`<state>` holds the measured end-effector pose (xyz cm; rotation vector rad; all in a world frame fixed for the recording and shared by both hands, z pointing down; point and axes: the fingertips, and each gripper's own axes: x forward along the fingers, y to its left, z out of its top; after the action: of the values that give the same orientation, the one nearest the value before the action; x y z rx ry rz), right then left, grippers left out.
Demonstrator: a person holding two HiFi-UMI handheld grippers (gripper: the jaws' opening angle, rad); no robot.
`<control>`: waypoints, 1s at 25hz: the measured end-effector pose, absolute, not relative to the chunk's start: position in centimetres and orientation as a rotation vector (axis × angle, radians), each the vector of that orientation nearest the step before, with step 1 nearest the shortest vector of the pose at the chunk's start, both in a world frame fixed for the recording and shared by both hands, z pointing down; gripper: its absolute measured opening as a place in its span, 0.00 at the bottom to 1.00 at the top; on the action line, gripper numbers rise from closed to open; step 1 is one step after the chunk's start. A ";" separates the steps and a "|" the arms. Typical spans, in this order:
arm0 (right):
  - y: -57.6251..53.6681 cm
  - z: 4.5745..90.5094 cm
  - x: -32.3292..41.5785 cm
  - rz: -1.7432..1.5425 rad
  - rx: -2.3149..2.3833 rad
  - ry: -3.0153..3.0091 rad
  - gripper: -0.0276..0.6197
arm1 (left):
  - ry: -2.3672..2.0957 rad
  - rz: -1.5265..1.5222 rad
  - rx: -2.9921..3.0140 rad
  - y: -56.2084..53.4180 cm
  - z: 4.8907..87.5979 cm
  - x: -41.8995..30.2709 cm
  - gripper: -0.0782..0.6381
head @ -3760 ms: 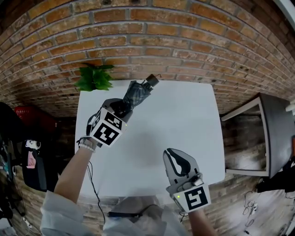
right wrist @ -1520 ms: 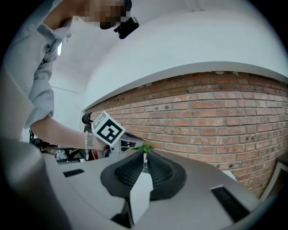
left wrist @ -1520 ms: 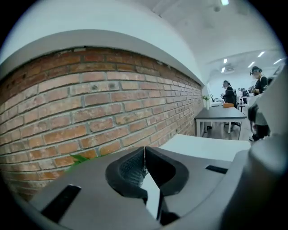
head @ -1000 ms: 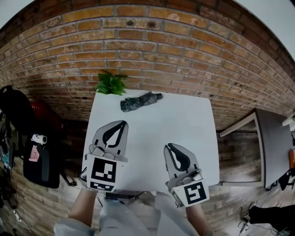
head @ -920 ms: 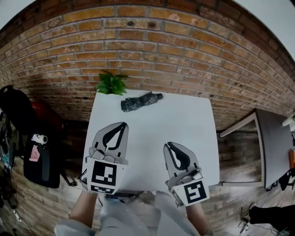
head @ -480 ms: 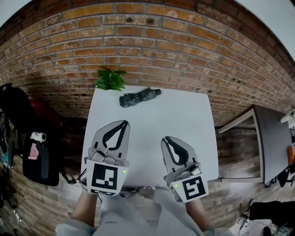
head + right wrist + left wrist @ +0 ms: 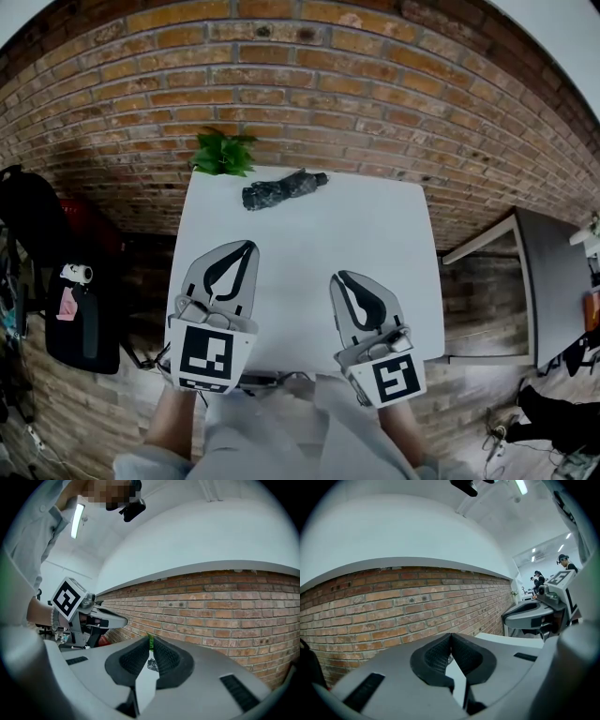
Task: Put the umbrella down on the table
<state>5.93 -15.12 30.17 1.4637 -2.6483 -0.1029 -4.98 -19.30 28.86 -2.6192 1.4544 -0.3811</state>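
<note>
The folded dark umbrella (image 7: pixel 281 188) lies on its side at the far edge of the white table (image 7: pixel 375 234), with nothing touching it. My left gripper (image 7: pixel 246 246) hovers over the near left part of the table, well short of the umbrella, its jaws shut and empty. Beside it my right gripper (image 7: pixel 339 277) hangs over the near middle, also shut and empty. In the left gripper view the pads (image 7: pixel 440 653) meet at the tips. The right gripper view shows a sliver of the umbrella (image 7: pixel 153 664) far ahead.
A green potted plant (image 7: pixel 223 153) stands at the table's far left corner, against the brick wall (image 7: pixel 309 84). A black bag (image 7: pixel 56 309) sits on the floor at the left. A grey table (image 7: pixel 553 281) stands at the right.
The umbrella, held by my left gripper in the earliest frame, now lies free on the table. My left gripper has drawn back to the near side. Over the last second little has shifted.
</note>
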 end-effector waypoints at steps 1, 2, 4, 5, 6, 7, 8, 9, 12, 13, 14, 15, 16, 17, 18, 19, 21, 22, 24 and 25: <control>-15.2 30.0 5.9 -0.108 1.474 -2.654 0.13 | 1.454 -0.389 -2.621 -19.3 29.0 -5.1 0.14; -15.3 29.7 5.9 -0.113 1.488 -2.662 0.13 | 1.453 -0.386 -2.622 -19.3 28.9 -5.2 0.14; -15.4 29.5 5.8 -0.118 1.504 -2.669 0.13 | 1.455 -0.366 -2.624 -19.4 28.7 -5.3 0.14; -15.5 29.5 5.8 -0.118 1.505 -2.670 0.13 | 1.458 -0.365 -2.625 -19.4 28.7 -5.4 0.14; -15.5 29.6 5.8 -0.116 1.501 -2.668 0.13 | 1.460 -0.373 -2.625 -19.5 28.9 -5.5 0.14; -15.4 29.8 5.8 -0.113 1.491 -2.663 0.13 | 1.461 -0.384 -2.624 -19.5 29.0 -5.6 0.14; -15.4 30.0 5.7 -0.108 1.479 -2.657 0.13 | 1.459 -0.387 -2.623 -19.4 29.0 -5.6 0.14; -15.4 30.2 5.7 -0.105 1.470 -2.652 0.13 | 1.456 -0.381 -2.624 -19.4 28.9 -5.6 0.14; -15.6 30.2 5.5 -0.102 1.462 -2.654 0.13 | 1.460 -0.379 -2.625 -19.5 28.8 -5.9 0.14; -15.6 30.1 5.3 -0.105 1.461 -2.658 0.13 | 1.465 -0.388 -2.623 -19.5 28.9 -6.1 0.14; -15.7 30.0 5.2 -0.108 1.464 -2.662 0.13 | 1.471 -0.396 -2.622 -19.6 29.1 -6.3 0.14; -15.8 29.9 5.1 -0.110 1.468 -2.667 0.13 | 1.474 -0.406 -2.621 -19.6 29.3 -6.4 0.14; -15.9 29.9 5.0 -0.111 1.473 -2.671 0.13 | 1.476 -0.416 -2.621 -19.6 29.4 -6.6 0.14; -16.0 29.8 4.9 -0.113 1.479 -2.673 0.13 | 1.475 -0.424 -2.621 -19.7 29.6 -6.7 0.14; -16.0 29.8 4.9 -0.114 1.485 -2.675 0.13 | 1.475 -0.426 -2.622 -19.7 29.6 -6.8 0.14; -16.1 29.8 4.8 -0.114 1.485 -2.674 0.13 | 1.476 -0.422 -2.625 -19.8 29.6 -6.9 0.14; -16.0 30.1 4.6 -0.105 1.472 -2.667 0.13 | 1.482 -0.395 -2.635 -19.8 29.4 -6.9 0.14; -16.0 30.2 4.6 -0.102 1.466 -2.664 0.13 | 1.485 -0.386 -2.637 -19.9 29.3 -6.9 0.14; -16.2 30.2 4.4 -0.104 1.469 -2.666 0.13 | 1.486 -0.402 -2.630 -20.0 29.6 -7.2 0.14; -16.2 30.2 4.3 -0.106 1.471 -2.667 0.13 | 1.484 -0.413 -2.626 -20.0 29.8 -7.3 0.14</control>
<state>4.33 -16.23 30.15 1.4706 -2.6674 -0.1065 -7.34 -19.99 29.77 -2.6257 1.4841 -0.4133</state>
